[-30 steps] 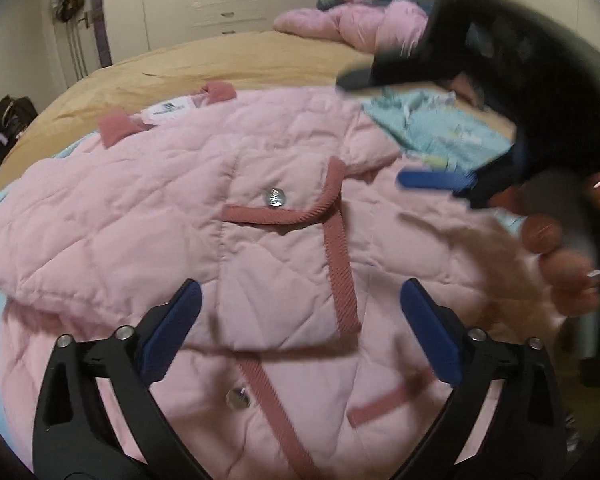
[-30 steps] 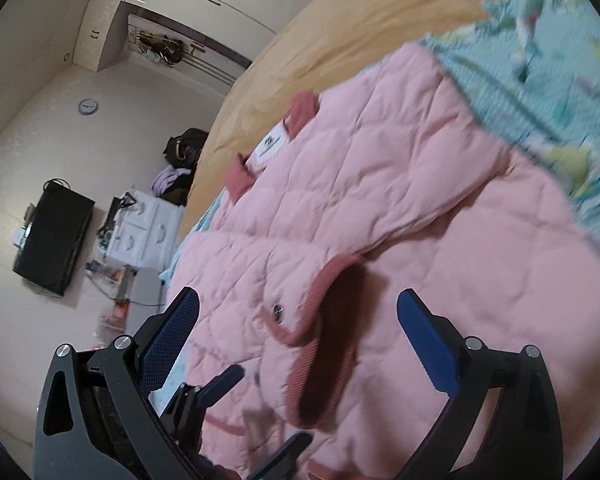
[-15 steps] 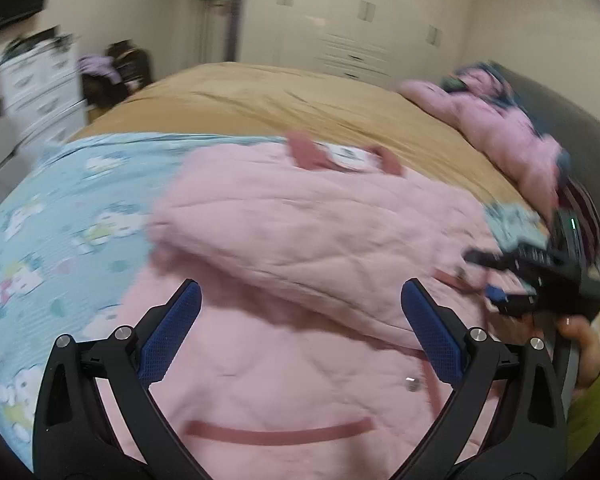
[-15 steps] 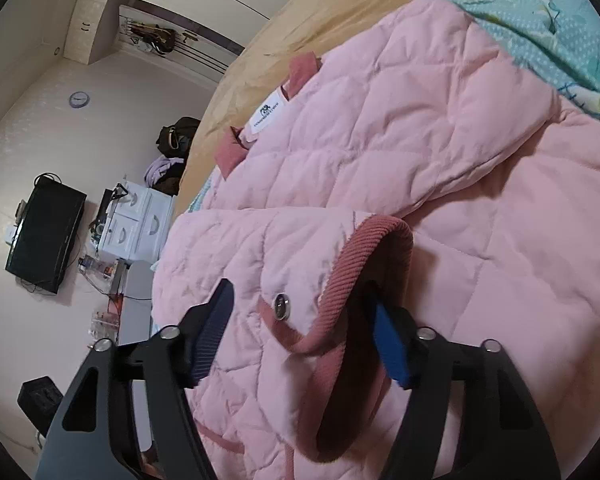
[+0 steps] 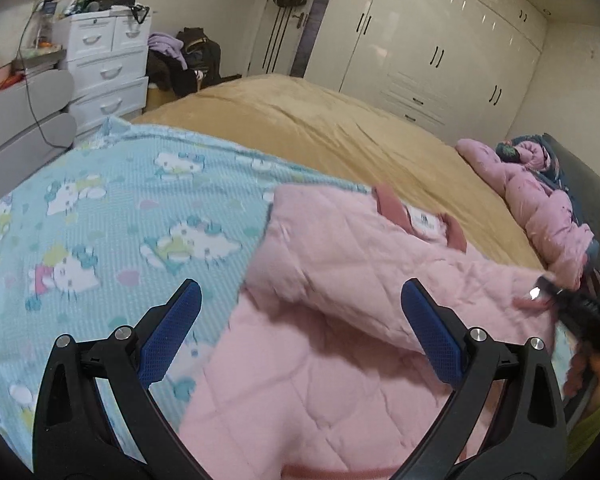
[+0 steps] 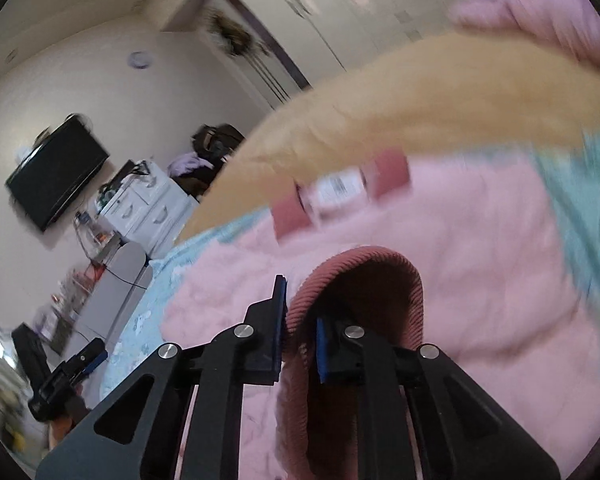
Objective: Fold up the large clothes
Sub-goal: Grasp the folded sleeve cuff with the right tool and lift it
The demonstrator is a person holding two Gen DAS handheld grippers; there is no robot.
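Pink quilted jacket (image 5: 340,280) lying on the cartoon-print blue blanket (image 5: 100,208), which is spread over the tan bed (image 5: 320,128). You are holding the left gripper (image 5: 300,328) with its jaws wide and empty, hovering over the jacket's left edge where it meets the blanket; a second ago it was pointing at the jacket's snap front, and it has since swung leftward. Your right gripper (image 6: 300,328) is now clamping its jaws narrowly on the ribbed dusty-rose cuff (image 6: 364,272) of the sleeve, whereas half a second ago the jaws were only straddling that cuff. The white neck label (image 6: 336,188) is lying beyond the cuff. The right wrist view is motion-blurred.
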